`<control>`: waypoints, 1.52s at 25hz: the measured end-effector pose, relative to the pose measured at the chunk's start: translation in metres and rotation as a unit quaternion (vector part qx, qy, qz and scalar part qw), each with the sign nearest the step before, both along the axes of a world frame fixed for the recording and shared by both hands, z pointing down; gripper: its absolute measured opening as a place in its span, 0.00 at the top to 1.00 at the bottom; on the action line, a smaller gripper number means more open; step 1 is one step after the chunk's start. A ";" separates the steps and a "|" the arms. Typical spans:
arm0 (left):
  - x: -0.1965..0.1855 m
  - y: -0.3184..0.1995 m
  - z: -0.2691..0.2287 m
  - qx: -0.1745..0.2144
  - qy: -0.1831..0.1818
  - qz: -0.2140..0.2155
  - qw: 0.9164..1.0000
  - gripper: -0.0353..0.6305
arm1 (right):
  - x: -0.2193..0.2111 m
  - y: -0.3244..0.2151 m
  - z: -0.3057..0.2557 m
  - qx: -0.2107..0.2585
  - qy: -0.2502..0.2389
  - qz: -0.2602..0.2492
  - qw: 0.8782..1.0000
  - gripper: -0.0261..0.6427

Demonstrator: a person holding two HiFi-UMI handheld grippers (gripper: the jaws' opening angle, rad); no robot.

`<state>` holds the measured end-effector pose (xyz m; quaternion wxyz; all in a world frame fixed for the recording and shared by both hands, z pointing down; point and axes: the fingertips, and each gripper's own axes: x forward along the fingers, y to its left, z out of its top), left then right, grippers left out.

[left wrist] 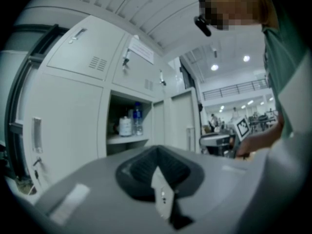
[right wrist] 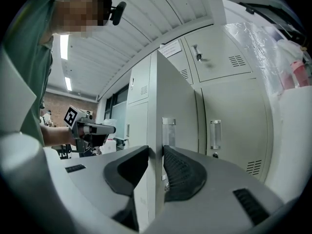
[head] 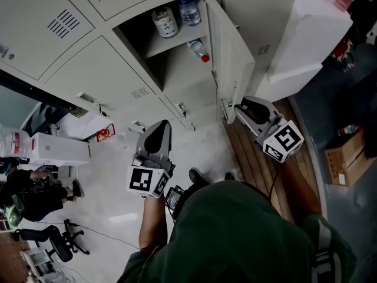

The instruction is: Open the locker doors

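Right gripper [right wrist: 156, 152] clamps the free edge of the open locker door [right wrist: 171, 91], which stands upright between its jaws. Off to its left, the left gripper [left wrist: 157, 168] is held with jaws pressed together on nothing. Ahead of it is the open compartment [left wrist: 116, 110], with bottles [left wrist: 126, 126] on the shelf.

The head view looks steeply down from above the person onto the lockers [head: 88, 69] (upper half of frame). The left gripper view looks up at the open compartment [left wrist: 115, 112] from some way off; the right gripper view sits tight against the door [right wrist: 176, 106] edge. The head view shares both.
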<state>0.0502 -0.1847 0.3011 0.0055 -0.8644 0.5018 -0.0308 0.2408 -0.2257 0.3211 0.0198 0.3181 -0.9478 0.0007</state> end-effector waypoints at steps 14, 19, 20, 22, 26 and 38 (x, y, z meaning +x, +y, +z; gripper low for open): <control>0.005 0.008 -0.004 -0.001 -0.006 -0.049 0.999 0.95 | 0.047 -0.011 -0.003 -0.003 -0.003 0.021 1.000 0.84; -0.006 0.020 -0.003 0.007 -0.004 -0.073 0.997 0.95 | 0.052 -0.013 -0.002 -0.005 0.002 0.025 1.000 0.84; -0.007 0.022 -0.002 0.005 -0.004 -0.078 0.997 0.95 | 0.052 -0.013 -0.001 -0.006 0.003 0.026 1.000 0.84; -0.011 0.027 0.002 -0.006 -0.004 -0.090 0.996 0.95 | 0.052 -0.012 0.000 -0.007 0.003 0.028 1.000 0.84; -0.011 0.037 0.001 -0.009 -0.007 -0.103 0.995 0.95 | 0.054 -0.011 -0.003 -0.010 -0.001 0.036 0.999 0.85; -0.021 0.056 -0.003 0.000 -0.012 -0.111 0.994 0.95 | 0.037 0.036 -0.050 0.040 0.013 0.065 0.997 0.95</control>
